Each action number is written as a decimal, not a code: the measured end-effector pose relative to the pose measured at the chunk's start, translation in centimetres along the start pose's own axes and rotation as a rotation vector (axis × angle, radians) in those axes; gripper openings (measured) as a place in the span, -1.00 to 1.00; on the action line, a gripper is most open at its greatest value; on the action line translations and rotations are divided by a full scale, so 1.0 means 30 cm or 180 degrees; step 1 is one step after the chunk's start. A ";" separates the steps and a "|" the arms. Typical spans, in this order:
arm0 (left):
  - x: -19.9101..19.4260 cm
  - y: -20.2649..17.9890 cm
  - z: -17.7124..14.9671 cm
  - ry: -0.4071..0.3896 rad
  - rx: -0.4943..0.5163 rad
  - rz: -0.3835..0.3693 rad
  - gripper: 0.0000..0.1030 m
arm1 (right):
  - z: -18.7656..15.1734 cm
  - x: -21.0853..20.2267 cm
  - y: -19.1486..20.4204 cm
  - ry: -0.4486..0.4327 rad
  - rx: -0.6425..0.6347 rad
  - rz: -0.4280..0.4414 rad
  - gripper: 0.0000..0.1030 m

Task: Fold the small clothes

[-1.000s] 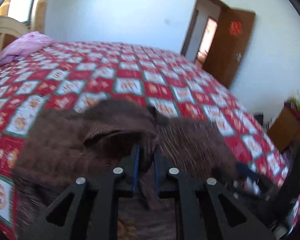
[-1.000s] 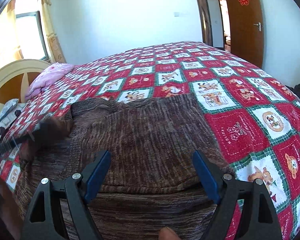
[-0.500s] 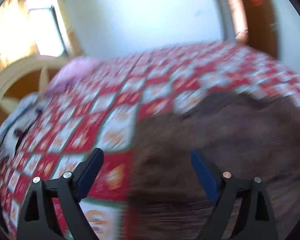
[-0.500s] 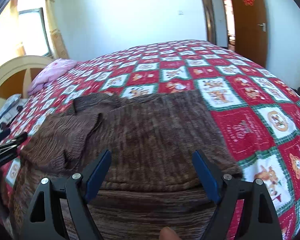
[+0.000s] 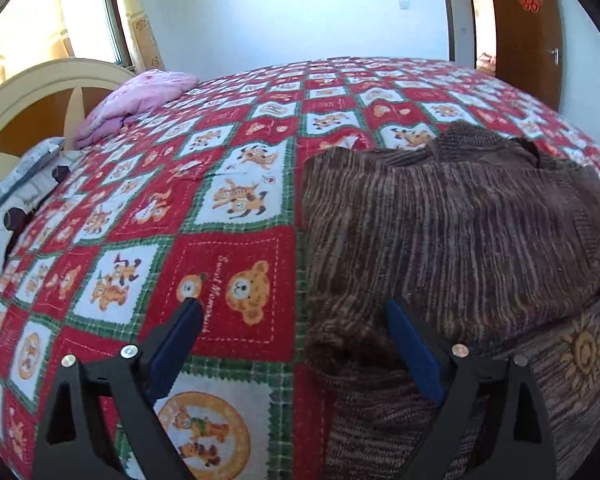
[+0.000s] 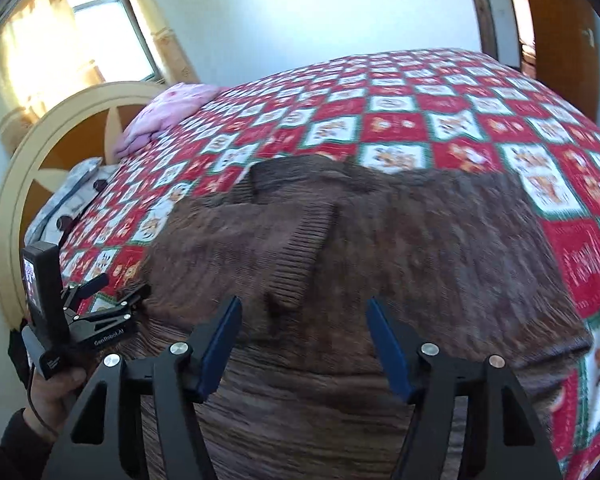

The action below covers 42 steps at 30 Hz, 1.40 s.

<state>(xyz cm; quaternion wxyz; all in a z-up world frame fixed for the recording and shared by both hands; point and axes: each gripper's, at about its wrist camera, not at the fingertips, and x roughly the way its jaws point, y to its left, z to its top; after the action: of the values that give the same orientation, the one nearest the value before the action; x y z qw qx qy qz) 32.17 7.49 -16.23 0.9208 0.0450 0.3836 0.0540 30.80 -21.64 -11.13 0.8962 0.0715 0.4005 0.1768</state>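
Now both claws, left (image 5: 292,316) & right (image 6: 302,316), spread wide, empty, over brown sweater (image 6: 400,240); pink pillow (image 5: 136,100) far side.

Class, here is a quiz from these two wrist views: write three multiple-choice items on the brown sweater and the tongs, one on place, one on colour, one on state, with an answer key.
1. Where does the brown sweater lie?
A. on the patterned bedspread
B. on the floor
C. on a chair

2. What colour is the pillow near the headboard?
A. green
B. pink
C. black

3. How are the left tongs?
A. shut on a sleeve
B. shut on nothing
C. open

Answers: 1 A, the sweater rests flat on the quilt. 2 B, it is plainly pink. 3 C, a wide gap shows between the blue pads; the right tongs are open too.
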 end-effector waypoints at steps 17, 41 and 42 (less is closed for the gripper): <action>-0.014 0.069 -0.061 -0.0027 -0.0405 -0.0438 0.95 | -0.093 -0.016 0.007 0.0352 -0.0334 -0.0096 -0.34; -0.011 0.083 -0.070 -0.0069 -0.0490 -0.0543 1.00 | -0.057 0.029 0.154 0.0176 -0.0715 -0.0206 -0.29; -0.013 0.079 -0.073 -0.0059 -0.0477 -0.0526 1.00 | -0.042 0.045 0.144 0.0184 -0.0648 -0.0266 -0.29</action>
<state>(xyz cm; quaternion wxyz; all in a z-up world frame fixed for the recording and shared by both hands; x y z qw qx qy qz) 30.20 9.89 -17.21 0.9264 -0.0554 0.3724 0.0059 29.57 -17.14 -11.76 0.8935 -0.0418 0.4088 0.1811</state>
